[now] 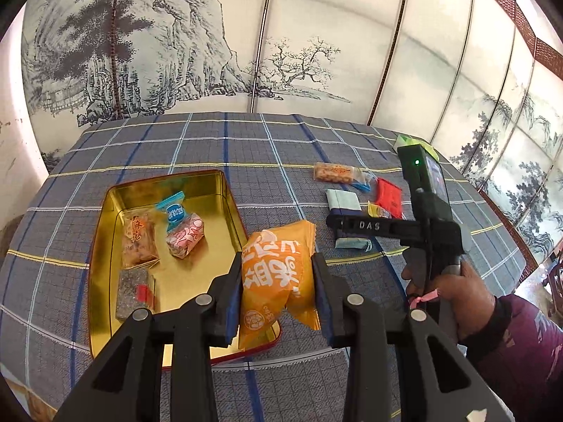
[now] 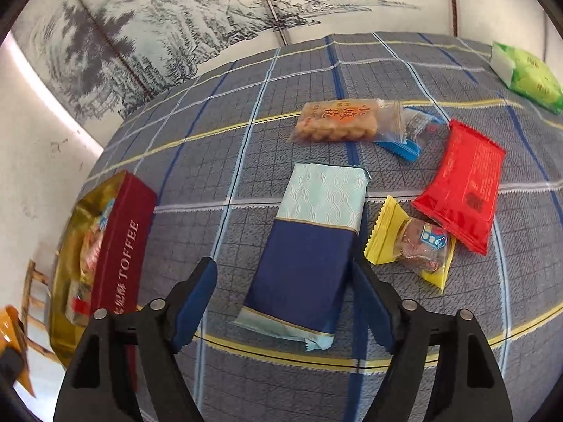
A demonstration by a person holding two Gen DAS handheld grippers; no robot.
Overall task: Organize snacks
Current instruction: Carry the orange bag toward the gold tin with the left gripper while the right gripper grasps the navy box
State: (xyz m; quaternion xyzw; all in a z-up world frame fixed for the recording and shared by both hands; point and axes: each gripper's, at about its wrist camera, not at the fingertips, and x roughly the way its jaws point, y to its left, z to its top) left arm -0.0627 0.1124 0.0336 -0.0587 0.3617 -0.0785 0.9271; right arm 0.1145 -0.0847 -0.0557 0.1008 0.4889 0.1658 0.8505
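Note:
My left gripper (image 1: 278,281) is shut on an orange snack packet (image 1: 278,274) and holds it above the right edge of the gold-lined tin (image 1: 197,190). The tin holds several wrapped snacks. In the right wrist view the tin (image 2: 123,246) reads TOFFEE on its red side. My right gripper (image 2: 281,302) is open, its fingers on either side of a navy and pale blue packet (image 2: 309,246) lying on the cloth. Near it lie a yellow-wrapped sweet (image 2: 415,242), a red packet (image 2: 461,183) and a clear packet of fried twists (image 2: 337,123).
A blue checked cloth (image 1: 281,140) covers the table. A green packet (image 2: 524,70) lies at the far right. A painted folding screen (image 1: 176,35) stands behind the table. The person's right hand (image 1: 454,281) holds the other gripper at the right.

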